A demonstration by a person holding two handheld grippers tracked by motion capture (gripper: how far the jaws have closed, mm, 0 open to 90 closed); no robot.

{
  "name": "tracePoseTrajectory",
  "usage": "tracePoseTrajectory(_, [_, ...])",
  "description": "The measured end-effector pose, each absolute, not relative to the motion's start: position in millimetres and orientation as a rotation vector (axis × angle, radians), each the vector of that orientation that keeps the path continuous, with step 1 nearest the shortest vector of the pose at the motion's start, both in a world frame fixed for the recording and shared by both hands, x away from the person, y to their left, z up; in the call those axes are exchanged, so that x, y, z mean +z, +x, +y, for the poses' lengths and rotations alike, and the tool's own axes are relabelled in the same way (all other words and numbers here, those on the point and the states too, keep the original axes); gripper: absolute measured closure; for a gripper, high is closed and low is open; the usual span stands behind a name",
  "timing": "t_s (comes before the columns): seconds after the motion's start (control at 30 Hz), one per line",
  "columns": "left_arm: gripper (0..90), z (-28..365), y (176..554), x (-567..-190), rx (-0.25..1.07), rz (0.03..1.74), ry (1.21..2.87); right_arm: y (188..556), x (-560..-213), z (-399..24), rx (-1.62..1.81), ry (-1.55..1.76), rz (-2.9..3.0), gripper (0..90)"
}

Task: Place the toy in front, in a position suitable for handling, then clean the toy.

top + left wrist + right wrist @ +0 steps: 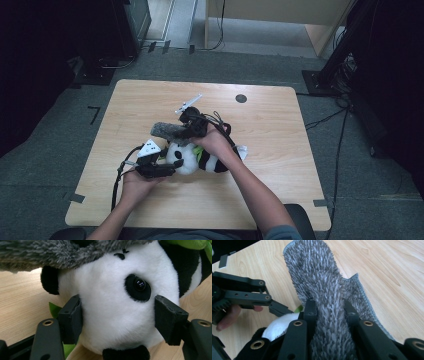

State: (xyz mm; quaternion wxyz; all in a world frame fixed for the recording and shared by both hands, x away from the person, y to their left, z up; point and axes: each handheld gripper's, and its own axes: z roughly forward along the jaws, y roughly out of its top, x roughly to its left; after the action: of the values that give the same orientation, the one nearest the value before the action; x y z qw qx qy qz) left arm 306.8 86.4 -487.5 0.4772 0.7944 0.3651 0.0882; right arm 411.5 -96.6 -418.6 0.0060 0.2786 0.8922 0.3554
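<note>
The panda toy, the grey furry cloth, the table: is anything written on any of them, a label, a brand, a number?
No text can be read anywhere.
Panda toy: only stitched face marks, no letters.
Grey furry cloth: plain pile, no label visible.
White tag-like piece beside the panda in the high view: too small to read.
Table: bare wood with one dark round spot, no sign.

A: Panda toy (192, 157) on table (280, 190), mid-front. Cloth (167, 130)?
B: Just behind it, overhanging its head. Left gripper (165, 162) at its left, right gripper (192, 131) on cloth.
</note>
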Motion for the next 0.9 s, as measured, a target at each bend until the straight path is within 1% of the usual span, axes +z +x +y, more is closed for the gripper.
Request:
tracePoseTrajectory(0.2, [31.4, 86, 306, -488, 0.221, 0.887, 1.94, 416, -419, -106, 1.117, 0.932, 2.768, 71.8])
tracePoseTrajectory(0.5, [31.6, 87, 305, -489, 0.221, 0.896, 1.925, 419, -420, -105, 1.102, 0.933, 2.775, 72.5])
tracePoseTrajectory(0.83, [32.1, 86, 303, -489, 0.229, 0.897, 1.923, 428, -420, -119, 1.064, 1.018, 2.751, 73.3])
tracePoseTrajectory(0.9, [32.1, 86, 303, -489, 0.231, 0.896, 1.926, 427, -419, -120, 1.013, 1.006, 2.736, 73.0])
